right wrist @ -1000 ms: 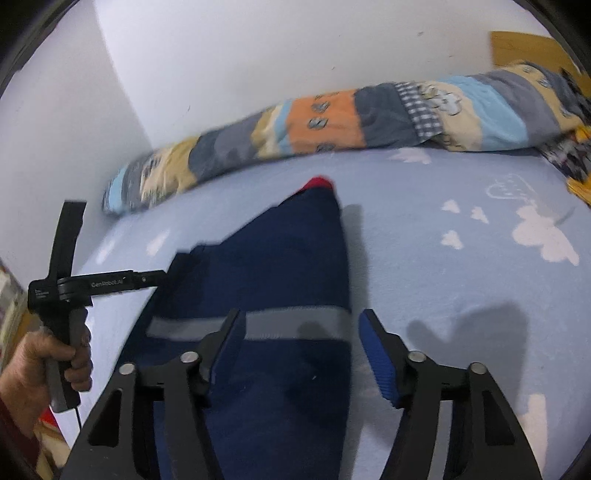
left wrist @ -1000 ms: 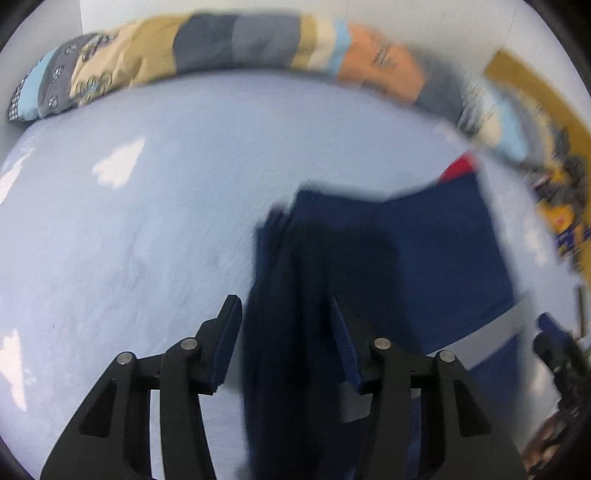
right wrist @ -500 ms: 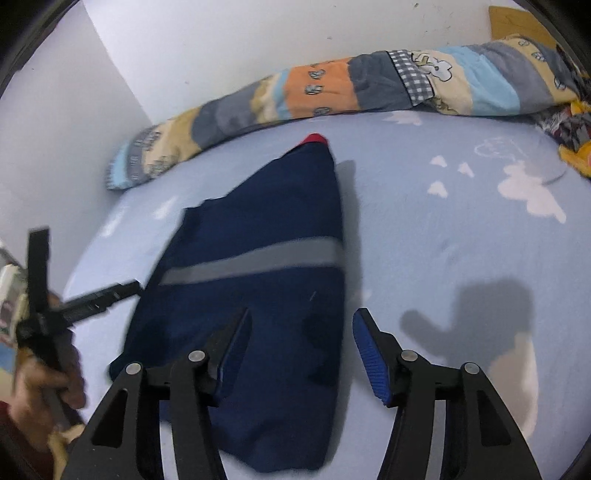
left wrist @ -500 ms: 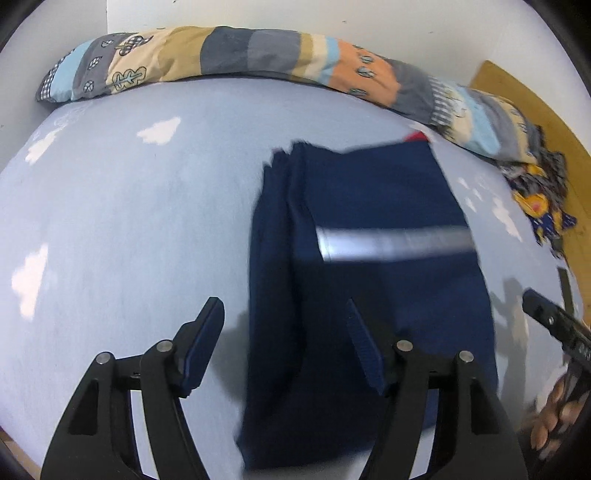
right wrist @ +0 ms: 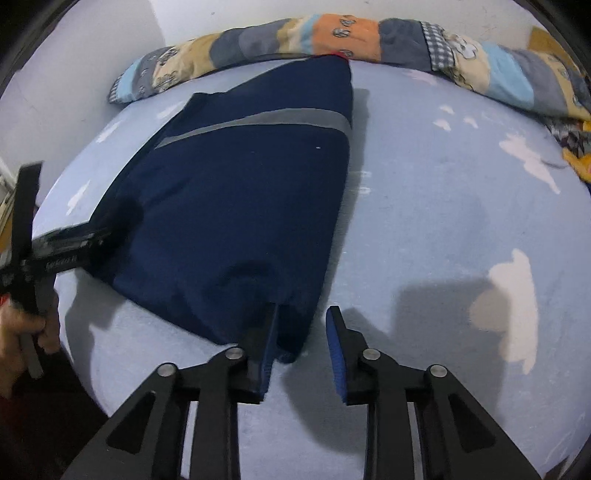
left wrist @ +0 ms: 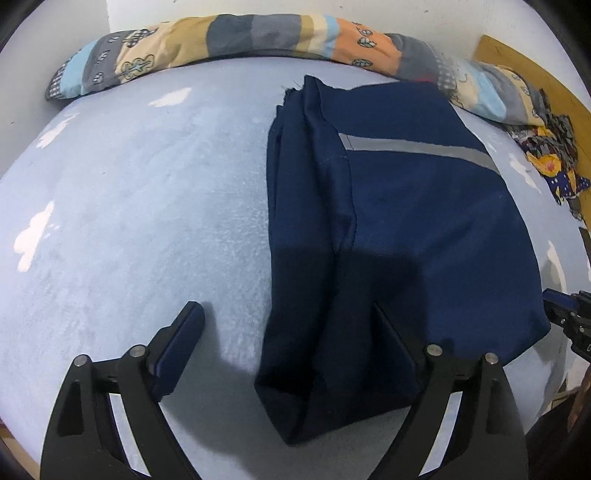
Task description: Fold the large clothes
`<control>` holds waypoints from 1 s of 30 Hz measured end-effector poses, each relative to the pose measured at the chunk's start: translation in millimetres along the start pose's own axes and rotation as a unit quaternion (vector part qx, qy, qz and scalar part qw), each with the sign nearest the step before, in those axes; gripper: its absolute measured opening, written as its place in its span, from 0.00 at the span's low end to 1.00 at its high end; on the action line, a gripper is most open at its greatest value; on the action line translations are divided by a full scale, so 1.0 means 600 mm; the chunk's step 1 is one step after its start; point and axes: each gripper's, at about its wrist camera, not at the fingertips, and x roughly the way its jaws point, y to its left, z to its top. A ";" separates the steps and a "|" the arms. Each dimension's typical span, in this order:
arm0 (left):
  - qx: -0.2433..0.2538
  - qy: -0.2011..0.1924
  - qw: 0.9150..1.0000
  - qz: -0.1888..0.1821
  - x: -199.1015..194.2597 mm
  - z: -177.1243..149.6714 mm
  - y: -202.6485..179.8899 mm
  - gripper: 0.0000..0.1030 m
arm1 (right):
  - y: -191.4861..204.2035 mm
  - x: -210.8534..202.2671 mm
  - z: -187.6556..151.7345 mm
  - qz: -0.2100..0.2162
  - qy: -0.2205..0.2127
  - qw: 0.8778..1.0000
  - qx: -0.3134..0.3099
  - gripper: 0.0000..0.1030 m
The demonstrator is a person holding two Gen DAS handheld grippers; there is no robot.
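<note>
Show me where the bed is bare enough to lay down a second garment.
Two free patches of the blue sheet: one left of the navy garment, reaching back to the patchwork quilt roll; one on its right side, in front of that roll. Crowded spot: the colourful cloth pile in the far right corner.

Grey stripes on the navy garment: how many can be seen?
1. A single grey stripe crosses the far half of the navy garment; the right wrist view shows the same one. Folded layers may hide others.

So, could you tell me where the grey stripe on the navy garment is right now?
The grey stripe crosses the far half of the navy garment on the bed sheet, nearer the patchwork quilt than the open left gripper.
</note>
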 end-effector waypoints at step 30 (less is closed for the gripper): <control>0.007 -0.122 0.992 0.010 -0.231 -0.116 -0.090 0.96 | 0.111 -0.222 -0.140 -0.043 -0.248 0.968 -0.012 0.71</control>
